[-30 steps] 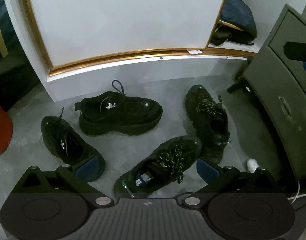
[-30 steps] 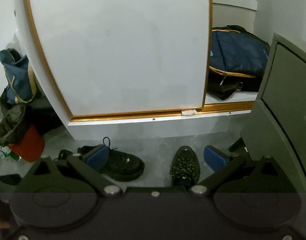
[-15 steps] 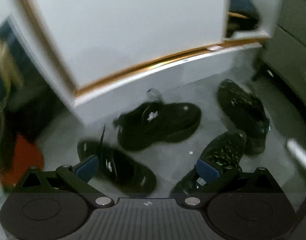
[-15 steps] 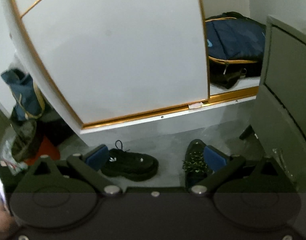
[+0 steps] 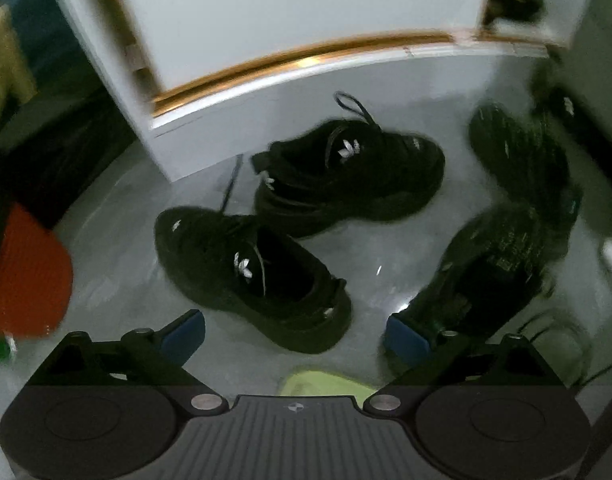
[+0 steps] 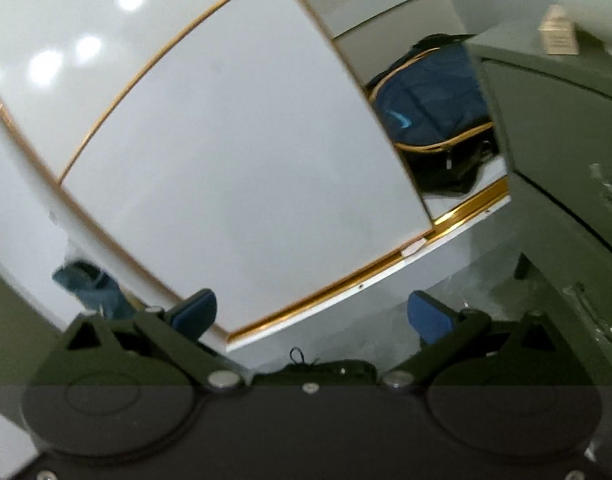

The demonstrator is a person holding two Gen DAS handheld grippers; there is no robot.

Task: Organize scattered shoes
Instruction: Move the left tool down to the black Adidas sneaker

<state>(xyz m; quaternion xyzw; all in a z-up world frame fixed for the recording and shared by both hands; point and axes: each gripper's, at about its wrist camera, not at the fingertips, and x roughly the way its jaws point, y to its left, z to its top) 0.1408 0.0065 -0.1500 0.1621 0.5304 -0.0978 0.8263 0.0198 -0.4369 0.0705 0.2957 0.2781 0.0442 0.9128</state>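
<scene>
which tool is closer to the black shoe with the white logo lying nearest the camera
Left. The left tool hangs open just above that shoe, heel end between its fingers' line. The right tool is raised and faces the white cabinet door, well off it.

The black shoes [image 5: 257, 272] look like matt cloth with woven laces, though blur hides detail. The grey floor [image 5: 370, 256] is smooth and faintly glossy. The wardrobe door [image 6: 233, 152] is glossy white, edged with shiny gold metal trim [image 6: 346, 284]. The blue bag [image 6: 430, 100] is cloth.
</scene>
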